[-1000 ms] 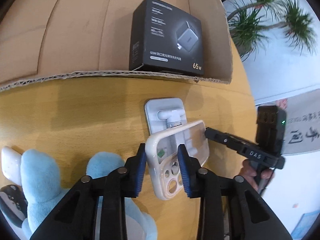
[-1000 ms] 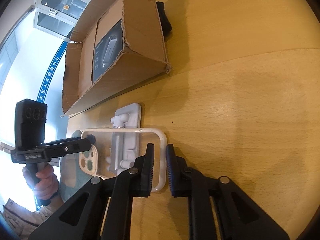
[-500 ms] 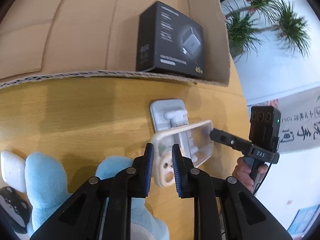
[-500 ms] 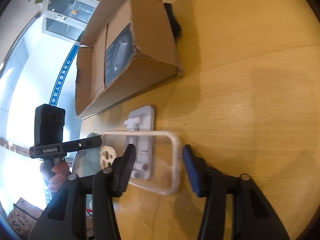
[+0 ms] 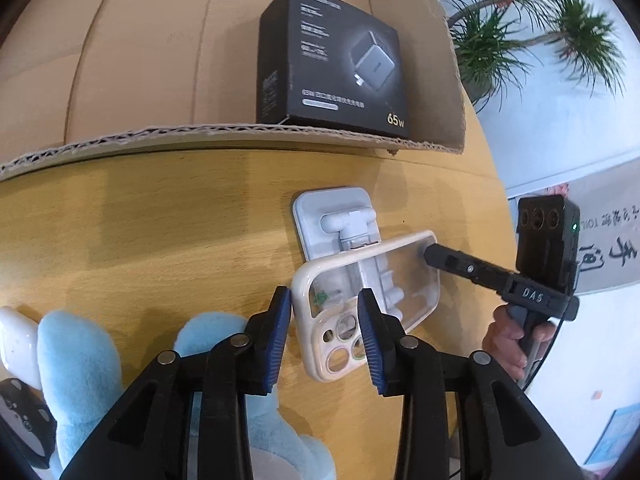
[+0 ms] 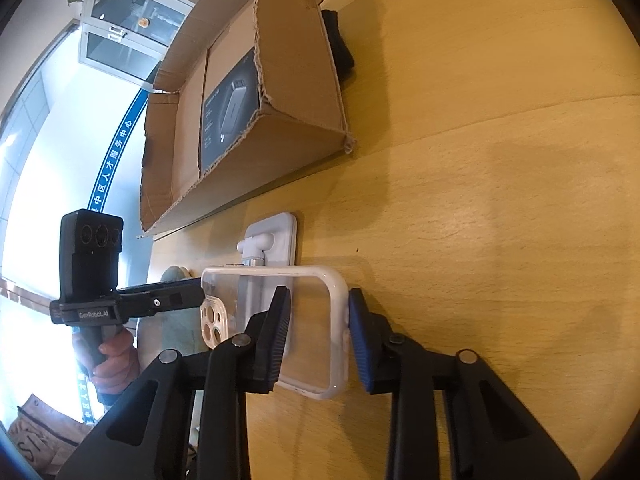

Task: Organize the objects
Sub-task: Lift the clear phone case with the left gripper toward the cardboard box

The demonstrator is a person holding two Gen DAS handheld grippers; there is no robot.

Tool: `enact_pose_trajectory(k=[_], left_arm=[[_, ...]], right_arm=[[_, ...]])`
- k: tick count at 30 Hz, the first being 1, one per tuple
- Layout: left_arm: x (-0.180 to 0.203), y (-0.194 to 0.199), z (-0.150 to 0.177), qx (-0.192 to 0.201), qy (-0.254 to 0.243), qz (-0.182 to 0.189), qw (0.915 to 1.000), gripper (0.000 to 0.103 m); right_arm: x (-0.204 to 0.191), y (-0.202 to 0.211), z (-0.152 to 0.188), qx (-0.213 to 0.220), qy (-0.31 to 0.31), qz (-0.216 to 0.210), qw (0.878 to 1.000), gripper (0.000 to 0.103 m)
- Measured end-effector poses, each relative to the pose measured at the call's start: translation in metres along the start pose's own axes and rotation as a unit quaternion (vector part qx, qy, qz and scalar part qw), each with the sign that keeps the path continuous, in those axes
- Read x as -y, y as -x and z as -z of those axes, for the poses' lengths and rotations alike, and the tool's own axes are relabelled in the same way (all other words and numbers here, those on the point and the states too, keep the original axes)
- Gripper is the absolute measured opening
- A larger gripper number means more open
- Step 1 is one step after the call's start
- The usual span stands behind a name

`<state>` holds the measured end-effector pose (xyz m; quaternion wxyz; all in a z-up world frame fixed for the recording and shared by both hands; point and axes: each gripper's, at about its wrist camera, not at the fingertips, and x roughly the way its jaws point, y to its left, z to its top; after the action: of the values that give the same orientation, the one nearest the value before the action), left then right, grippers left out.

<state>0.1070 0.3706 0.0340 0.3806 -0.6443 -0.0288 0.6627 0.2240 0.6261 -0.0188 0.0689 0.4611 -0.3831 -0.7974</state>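
Note:
A clear phone case with a cream rim hangs tilted just above a white phone stand that lies flat on the wooden table. My left gripper is shut on the case's camera end, one pad outside the rim and one over the clear back. At the opposite end, my right gripper straddles the rim of the case. Its jaws are closing: the outer pad touches the rim, the inner one stands off it. Behind the stand is an open cardboard box holding a black charger box.
A blue plush toy lies under my left gripper, with a white object and a dark one at the far left. A black item sits behind the cardboard box. A hand grips the right tool's handle past the table's edge.
The right jaws let go of the case's end rim, spread wide, then narrowed around it again. The left gripper kept its hold on the camera end, and the case shifted slightly.

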Motion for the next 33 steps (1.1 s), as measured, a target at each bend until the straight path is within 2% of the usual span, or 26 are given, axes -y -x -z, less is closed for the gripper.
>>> enact_pose_trajectory(k=[11, 17, 22, 33], left_arm=[[-0.003, 0.004, 0.001, 0.013, -0.003, 0.002, 0.9999, 0.032], [0.003, 0.010, 0.003, 0.025, -0.008, -0.001, 0.9996, 0.032], [0.017, 0.028, 0.010, 0.051, -0.035, -0.024, 0.9978, 0.032], [0.016, 0.072, 0.019, 0.090, -0.047, -0.010, 0.9948, 0.032]], right_arm=[[-0.003, 0.006, 0.001, 0.014, 0.010, -0.007, 1.000, 0.025], [-0.018, 0.016, 0.001, 0.035, 0.030, -0.001, 0.999, 0.023], [-0.034, 0.028, 0.005, 0.053, 0.041, 0.007, 0.998, 0.023], [-0.083, 0.045, 0.007, 0.078, 0.071, 0.030, 0.994, 0.023]])
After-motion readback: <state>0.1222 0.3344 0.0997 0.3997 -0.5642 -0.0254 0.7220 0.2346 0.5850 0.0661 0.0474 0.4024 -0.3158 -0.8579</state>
